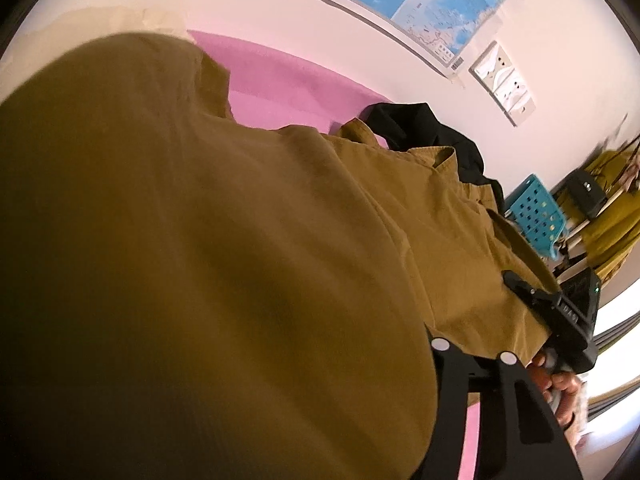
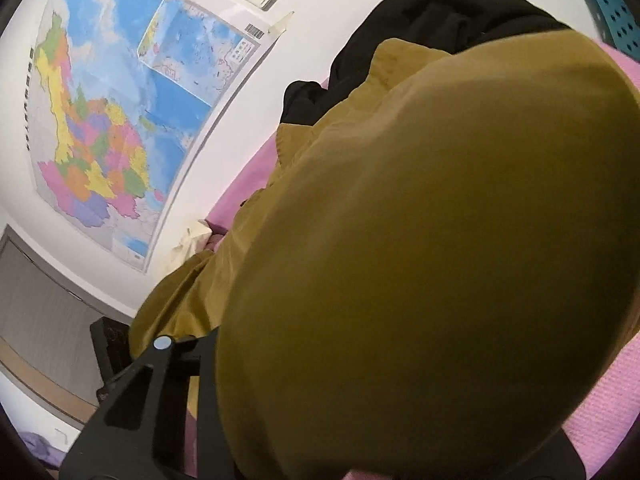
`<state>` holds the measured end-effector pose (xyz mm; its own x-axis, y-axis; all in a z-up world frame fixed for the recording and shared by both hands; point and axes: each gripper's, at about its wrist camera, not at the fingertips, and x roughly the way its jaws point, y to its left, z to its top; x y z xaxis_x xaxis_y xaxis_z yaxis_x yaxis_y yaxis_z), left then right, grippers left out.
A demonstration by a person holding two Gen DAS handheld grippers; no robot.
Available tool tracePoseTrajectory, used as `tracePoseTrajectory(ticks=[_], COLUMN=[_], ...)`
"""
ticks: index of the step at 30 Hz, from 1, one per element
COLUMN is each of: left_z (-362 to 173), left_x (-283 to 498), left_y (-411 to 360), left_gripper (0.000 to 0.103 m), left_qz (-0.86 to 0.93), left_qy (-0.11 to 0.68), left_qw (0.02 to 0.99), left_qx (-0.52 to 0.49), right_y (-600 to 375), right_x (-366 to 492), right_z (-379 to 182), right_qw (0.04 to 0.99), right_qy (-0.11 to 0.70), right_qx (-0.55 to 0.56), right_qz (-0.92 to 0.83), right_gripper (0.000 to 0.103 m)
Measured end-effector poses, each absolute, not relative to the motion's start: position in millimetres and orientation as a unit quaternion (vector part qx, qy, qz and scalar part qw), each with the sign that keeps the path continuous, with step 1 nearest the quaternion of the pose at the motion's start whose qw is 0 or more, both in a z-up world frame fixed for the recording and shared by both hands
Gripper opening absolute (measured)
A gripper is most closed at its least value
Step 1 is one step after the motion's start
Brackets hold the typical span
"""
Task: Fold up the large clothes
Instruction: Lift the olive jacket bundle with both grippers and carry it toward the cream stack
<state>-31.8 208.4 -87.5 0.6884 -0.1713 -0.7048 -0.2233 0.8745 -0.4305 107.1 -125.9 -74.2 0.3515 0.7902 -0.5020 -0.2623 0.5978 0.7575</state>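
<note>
A: Left tongs (image 1: 460,364): we see one finger only; the brown garment (image 1: 240,240) bulges over the rest. We cannot tell the gap or whether cloth is pinched.

B: Agreed. The garment runs ahead over the pink sheet (image 1: 280,80), with black cloth (image 1: 420,124) beyond.

A: Right tongs (image 2: 224,368): the same, one finger visible, garment draped across, grip unreadable.

B: We note a map (image 2: 120,120) on the wall to their left.

A pink-covered bed (image 1: 280,80) carries a mustard-brown garment (image 1: 400,184) and a black garment (image 1: 420,124).
</note>
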Motion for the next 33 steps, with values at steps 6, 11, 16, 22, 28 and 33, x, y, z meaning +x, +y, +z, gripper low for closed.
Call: tracePoseTrajectory(ticks=[6, 11, 16, 22, 28, 33], left_z=[-89, -74, -42, 6, 64, 105], left_x=[-29, -32, -38, -57, -62, -78], left_y=[208, 201, 200, 217, 230, 258], left_gripper=[0.074, 0.040, 0.034, 0.034, 0.034, 0.034], left_qz=[0.004, 0.020, 0.003, -0.031, -0.038, -0.008], left_qy=[0.390, 0.394, 0.377, 0.351, 0.313, 0.279], left_qw=[0.883, 0.887, 0.898, 0.911, 0.928, 0.945], left_qx=[-0.261, -0.240, -0.226, -0.213, -0.200, -0.171], right_y=[-126, -130, -130, -128, -110, -72], right_x=[114, 109, 97, 87, 86, 94], right_z=[-77, -66, -14, 44, 96, 127], right_qw=[0.749, 0.753, 0.770, 0.788, 0.795, 0.791], right_qy=[0.464, 0.454, 0.410, 0.365, 0.318, 0.286], right_qx=[0.310, 0.298, 0.277, 0.252, 0.241, 0.231], right_qz=[0.357, 0.372, 0.402, 0.426, 0.457, 0.489], right_gripper=[0.050, 0.024, 0.021, 0.021, 0.021, 0.021])
